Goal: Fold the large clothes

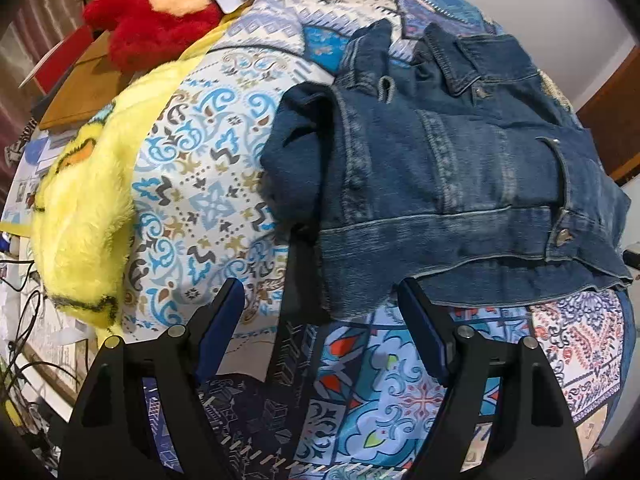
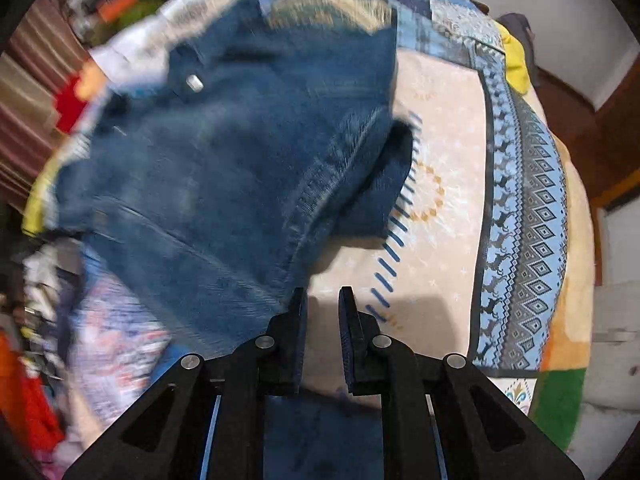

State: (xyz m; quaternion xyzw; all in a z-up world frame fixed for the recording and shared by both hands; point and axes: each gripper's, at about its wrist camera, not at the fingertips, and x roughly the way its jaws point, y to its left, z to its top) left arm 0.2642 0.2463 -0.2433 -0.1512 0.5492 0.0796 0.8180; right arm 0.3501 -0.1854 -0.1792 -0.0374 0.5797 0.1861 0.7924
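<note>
Just beyond wide-open, empty left jaws: denim jacket (image 1: 460,184); right jaws near-closed, empty.

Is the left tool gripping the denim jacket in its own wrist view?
No, the left tool stands open, its pads apart over the patterned bedspread, with the denim jacket lying just beyond them.

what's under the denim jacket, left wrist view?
The denim jacket lies folded on a patterned patchwork bedspread, which shows all around it. Whatever lies directly beneath the jacket is covered, as are its own folded-under layers. A yellow plush toy lies apart, beside it.
</note>
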